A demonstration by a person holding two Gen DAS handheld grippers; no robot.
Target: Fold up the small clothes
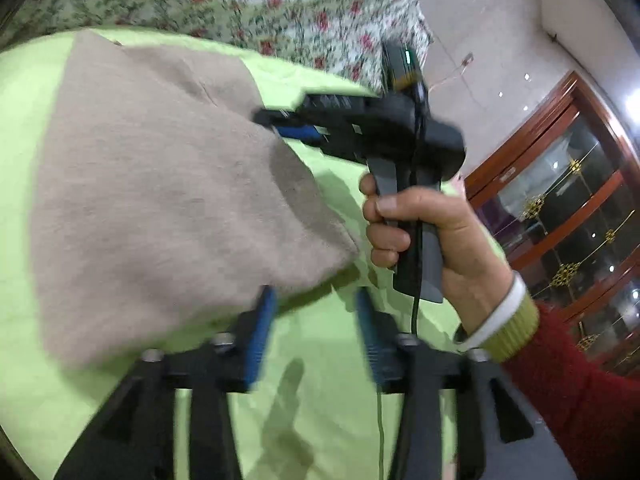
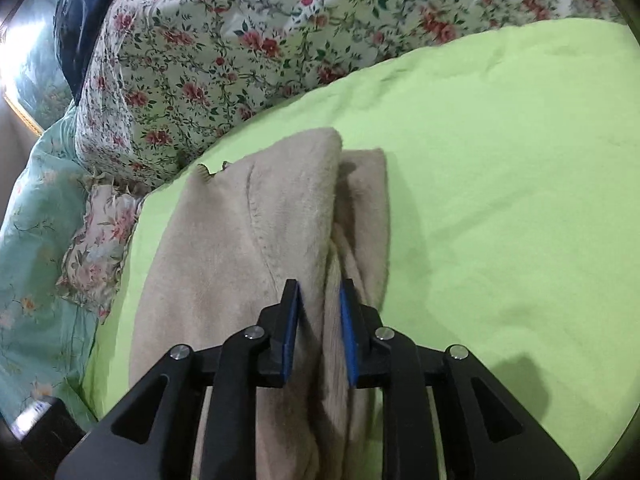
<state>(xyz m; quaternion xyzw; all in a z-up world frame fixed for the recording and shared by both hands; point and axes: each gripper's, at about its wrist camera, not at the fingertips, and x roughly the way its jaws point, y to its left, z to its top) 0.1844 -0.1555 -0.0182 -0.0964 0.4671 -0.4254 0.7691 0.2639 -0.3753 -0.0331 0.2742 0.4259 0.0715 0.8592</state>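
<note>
The right gripper (image 2: 319, 312) has its blue-padded jaws closed down to a narrow gap on a bunched fold of the beige garment (image 2: 256, 248), the cloth rising between the pads and running forward from them in two long folded ridges. From the left wrist view this same gripper (image 1: 276, 122) shows side-on, its tip meeting the garment's right edge, with the person's right hand (image 1: 420, 232) wrapped around its grey handle and a red sleeve with a yellow-green cuff behind. The left gripper (image 1: 316, 312) has its jaws parted wide with nothing between them; its left finger (image 1: 262, 332) sits right at the near lower edge of the beige garment (image 1: 160, 200), though blur makes it unclear whether it touches. The garment lies spread on the lime-green sheet (image 2: 500, 160) of the bed, filling the space ahead and left of the left jaws. Beyond the sheet, a floral quilt (image 2: 208, 60) is heaped along the far side, with a pale teal floral cover (image 2: 36, 260) to its left. A wooden glass-fronted cabinet (image 1: 568, 208) stands at the right of the left wrist view.
</note>
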